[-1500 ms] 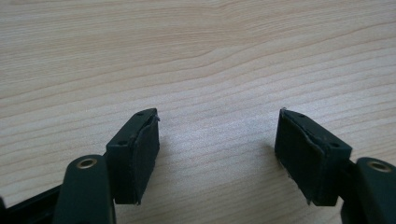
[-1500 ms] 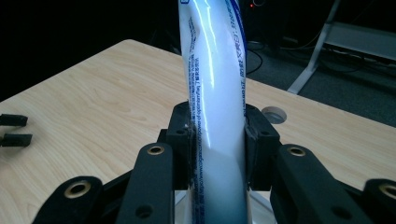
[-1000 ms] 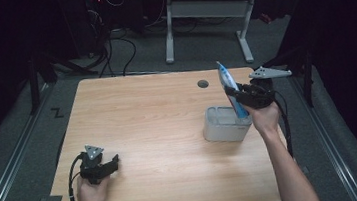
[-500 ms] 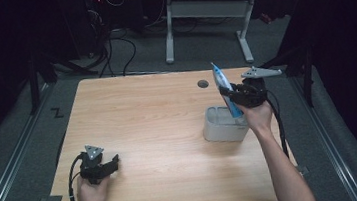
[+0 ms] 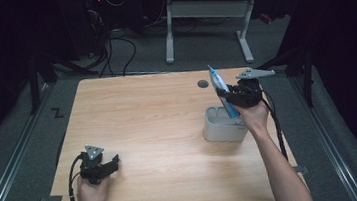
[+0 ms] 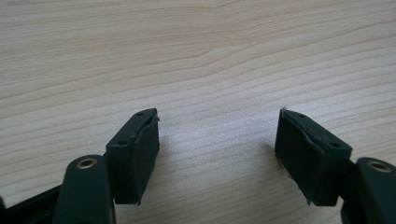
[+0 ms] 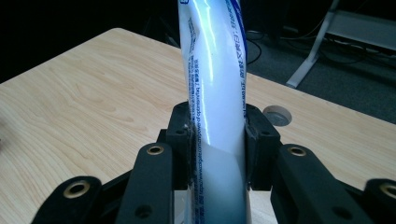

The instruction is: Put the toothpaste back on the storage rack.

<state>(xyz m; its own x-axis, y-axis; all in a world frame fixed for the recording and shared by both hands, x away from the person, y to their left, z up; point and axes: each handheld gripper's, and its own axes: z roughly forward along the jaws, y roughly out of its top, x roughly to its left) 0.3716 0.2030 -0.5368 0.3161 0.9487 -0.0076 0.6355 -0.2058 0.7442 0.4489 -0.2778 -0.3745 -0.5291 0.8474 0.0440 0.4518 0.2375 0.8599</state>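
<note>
Since a second ago, the right tool (image 5: 227, 98) has lifted the blue-and-white tube (image 5: 219, 90) slightly farther from the grey container (image 5: 223, 128); it stays clenched on the tube, which tilts up just above the container's far side. Well apart from the container, the left tool (image 5: 107, 166) rests released, jaws spread, on the bench (image 5: 159, 127).

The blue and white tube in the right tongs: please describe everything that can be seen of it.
The tube is a soft, glossy squeeze tube, white with blue edging and small blue print along its side. It stands nearly upright, leaning a little, with its flat crimped end uppermost. The right tongs are shut on its lower middle, one pad on each side. In the high view its lower end sits over the pale grey container near the table's right edge; whether it touches the container cannot be told.
</note>
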